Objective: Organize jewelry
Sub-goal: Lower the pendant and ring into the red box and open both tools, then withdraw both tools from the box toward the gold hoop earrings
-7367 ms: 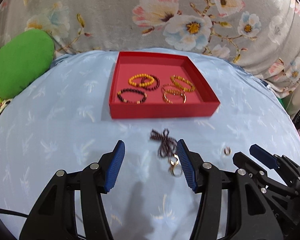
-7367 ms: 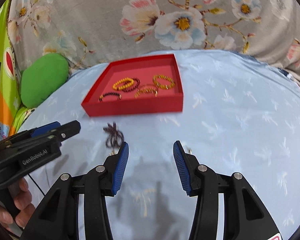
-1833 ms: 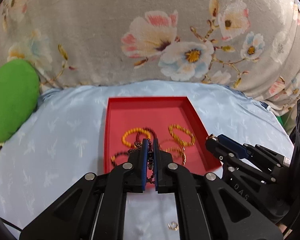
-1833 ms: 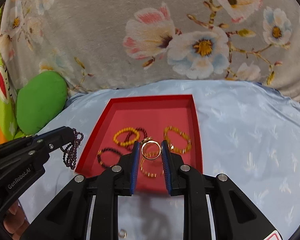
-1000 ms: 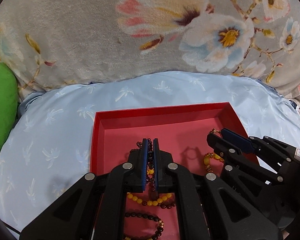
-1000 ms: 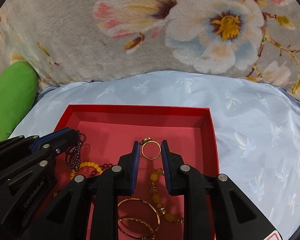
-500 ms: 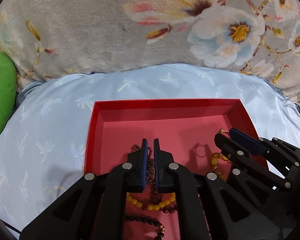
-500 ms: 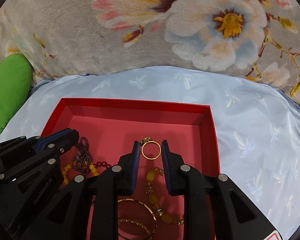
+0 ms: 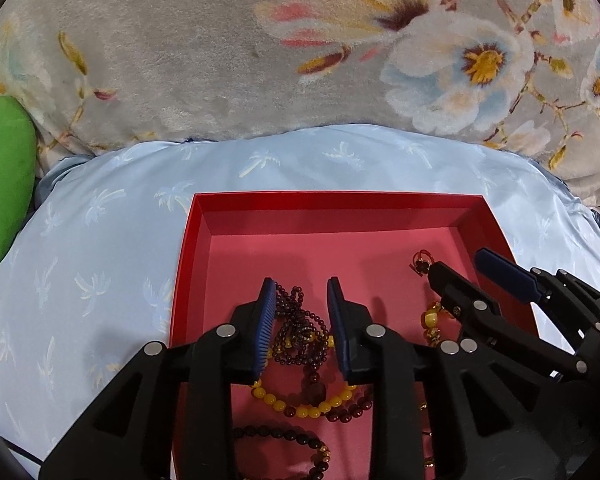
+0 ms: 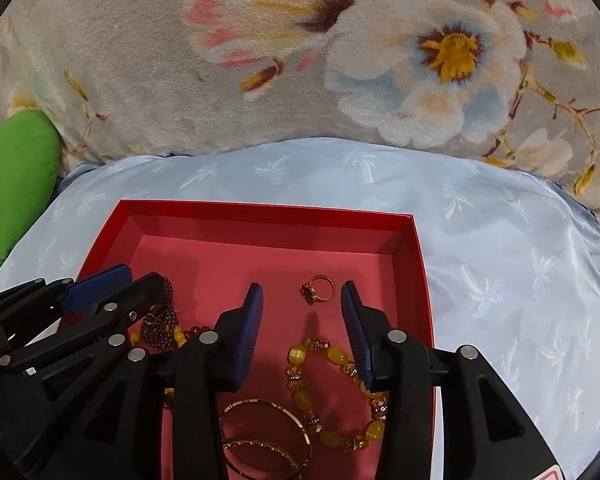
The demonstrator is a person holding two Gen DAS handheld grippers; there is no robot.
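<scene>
A red tray (image 9: 336, 204) (image 10: 268, 211) lies on the pale blue cloth. My left gripper (image 9: 302, 292) hangs over its left half with jaws opening; the dark purple bead string (image 9: 296, 332) (image 10: 162, 320) lies heaped on the tray floor between and below the pads, which no longer press it. My right gripper (image 10: 302, 294) hangs over the right half, jaws opening too. The gold ring (image 10: 318, 287) (image 9: 422, 261) with a dark stone lies loose on the tray floor between its fingertips.
The tray also holds a yellow bead bracelet (image 9: 300, 406), a dark bead bracelet (image 9: 288, 438), an amber bead bracelet (image 10: 332, 392) and gold bangles (image 10: 266, 436). A floral blanket (image 9: 300, 60) rises behind, with a green cushion (image 9: 0, 176) at the left.
Both grippers' jaws have parted. The purple bead string dropped from the left pads onto the tray, and the ring fell from the right pads onto the tray floor.
</scene>
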